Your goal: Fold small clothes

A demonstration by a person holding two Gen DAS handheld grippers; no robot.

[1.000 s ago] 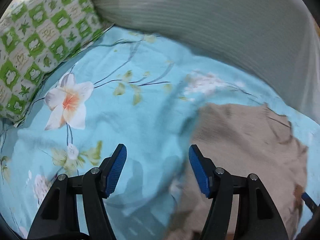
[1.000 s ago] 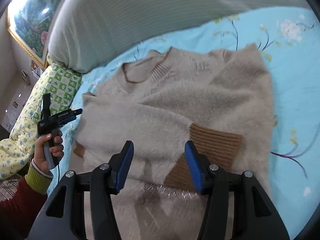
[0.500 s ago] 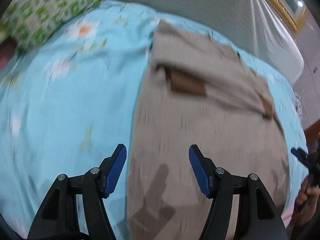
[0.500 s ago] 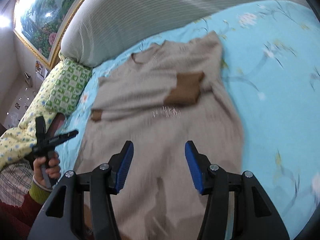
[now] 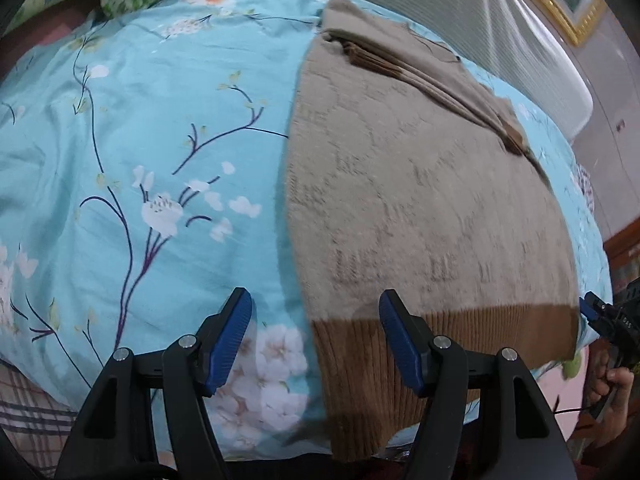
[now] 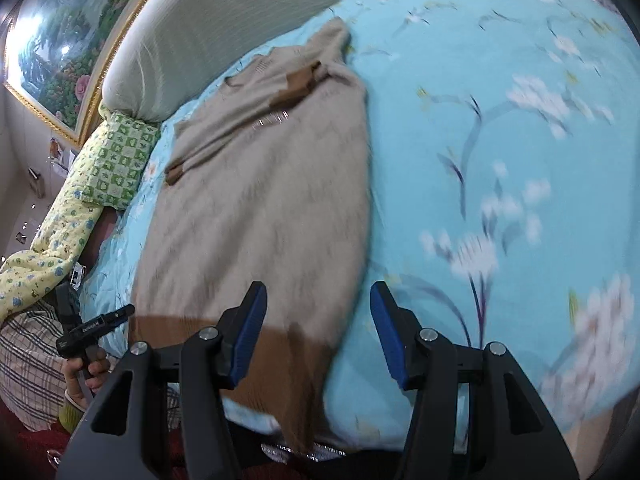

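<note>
The left tool (image 5: 316, 334) hangs over the near left corner of the sweater (image 5: 420, 208), its blue fingers (image 5: 230, 338) well apart and gripping nothing; one finger is over the blue flowered bedsheet (image 5: 152, 140), the other over the brown ribbed hem (image 5: 440, 332). The sweater lies flat on the bed, neck toward the headboard (image 6: 240, 12), hem draped at the near edge. Both sleeves already look folded across the chest, their brown cuffs (image 6: 298, 84) lying on the body. What seems left is folding the body up from the hem. The right tool (image 6: 316, 330) straddles the sweater's right edge near the hem, fingers likewise spread and empty.
</note>
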